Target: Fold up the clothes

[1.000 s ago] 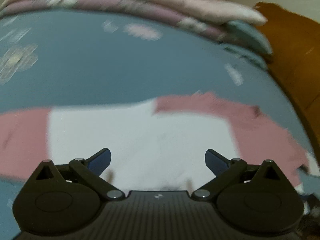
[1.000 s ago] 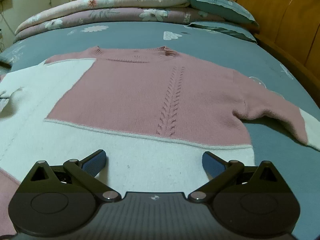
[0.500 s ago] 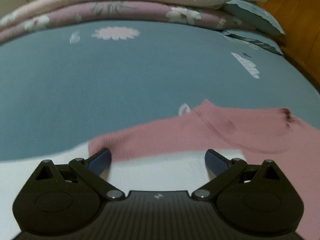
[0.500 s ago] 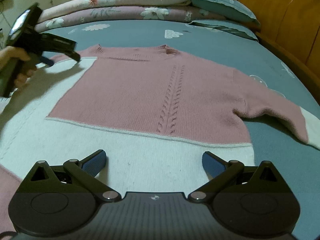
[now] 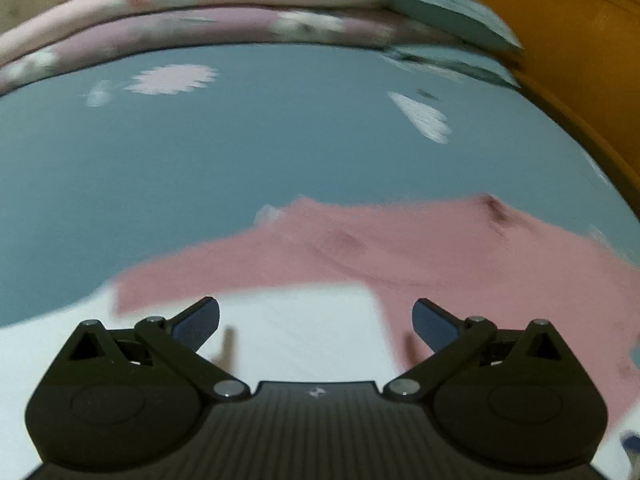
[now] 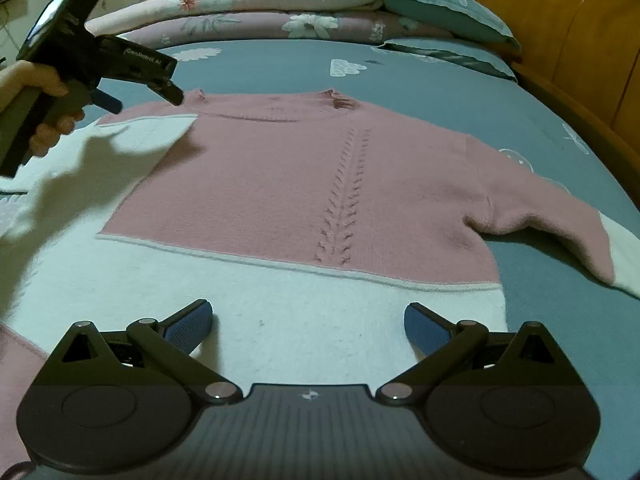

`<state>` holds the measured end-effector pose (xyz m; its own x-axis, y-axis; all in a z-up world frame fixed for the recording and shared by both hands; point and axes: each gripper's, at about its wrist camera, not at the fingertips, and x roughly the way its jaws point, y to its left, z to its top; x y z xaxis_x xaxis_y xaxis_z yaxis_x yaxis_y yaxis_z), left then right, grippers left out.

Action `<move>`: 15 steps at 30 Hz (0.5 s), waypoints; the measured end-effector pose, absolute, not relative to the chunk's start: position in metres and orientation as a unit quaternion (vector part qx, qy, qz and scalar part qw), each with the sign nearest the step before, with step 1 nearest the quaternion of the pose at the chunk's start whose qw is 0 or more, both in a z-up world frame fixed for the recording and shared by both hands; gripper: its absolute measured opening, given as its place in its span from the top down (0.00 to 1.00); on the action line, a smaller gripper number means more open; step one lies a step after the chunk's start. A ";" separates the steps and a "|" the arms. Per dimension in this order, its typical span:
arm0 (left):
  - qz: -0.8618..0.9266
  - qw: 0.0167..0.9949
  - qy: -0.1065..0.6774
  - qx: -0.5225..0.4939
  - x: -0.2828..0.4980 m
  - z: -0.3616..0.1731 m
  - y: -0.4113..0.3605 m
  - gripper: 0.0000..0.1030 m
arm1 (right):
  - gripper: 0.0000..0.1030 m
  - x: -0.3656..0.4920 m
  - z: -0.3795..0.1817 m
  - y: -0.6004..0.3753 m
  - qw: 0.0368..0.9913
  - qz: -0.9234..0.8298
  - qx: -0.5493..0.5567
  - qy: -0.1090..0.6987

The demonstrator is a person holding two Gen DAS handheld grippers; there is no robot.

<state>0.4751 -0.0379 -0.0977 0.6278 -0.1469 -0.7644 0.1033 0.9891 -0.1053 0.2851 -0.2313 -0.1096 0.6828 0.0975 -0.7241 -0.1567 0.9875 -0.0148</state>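
A pink and white knit sweater (image 6: 304, 184) lies flat on the blue bed, its left sleeve folded in over the body and its right sleeve (image 6: 560, 224) stretched out to the right. My right gripper (image 6: 308, 324) hovers open over the white hem band, nothing between its fingers. My left gripper (image 5: 316, 324) is open too, low over the folded white sleeve cuff (image 5: 304, 332) near the sweater's left shoulder (image 5: 224, 268). In the right wrist view a hand holds the left gripper (image 6: 160, 84) above that shoulder, beside the neckline (image 6: 272, 110).
Folded floral quilts (image 6: 260, 4) and teal pillows (image 6: 444, 12) are stacked at the head of the bed. A wooden headboard (image 6: 560, 32) runs along the right side. Blue floral sheet (image 6: 400, 76) lies bare between sweater and quilts.
The left gripper has swung in from the left, from over the sleeve to above the sweater's left shoulder, and has edged a little further right. The right gripper has stayed put.
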 end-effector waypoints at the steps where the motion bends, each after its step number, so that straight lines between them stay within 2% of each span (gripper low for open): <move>1: -0.080 0.899 0.429 -0.016 0.472 -0.101 -0.046 0.01 | 0.00 0.285 -0.109 -0.232 0.916 0.070 -0.037 0.392; 5: -0.093 0.891 0.444 0.016 0.473 -0.121 -0.071 0.01 | 0.00 0.284 -0.109 -0.234 0.916 0.071 -0.032 0.393; 8: -0.072 0.894 0.441 0.002 0.482 -0.125 -0.074 0.01 | 0.00 0.284 -0.107 -0.236 0.916 0.069 -0.028 0.394; 11: -0.055 0.893 0.445 -0.033 0.490 -0.110 -0.075 0.02 | 0.00 0.281 -0.104 -0.236 0.919 0.067 -0.028 0.388; 15: -0.118 0.898 0.422 -0.045 0.482 -0.076 -0.107 0.02 | 0.00 0.277 -0.099 -0.238 0.922 0.073 -0.026 0.379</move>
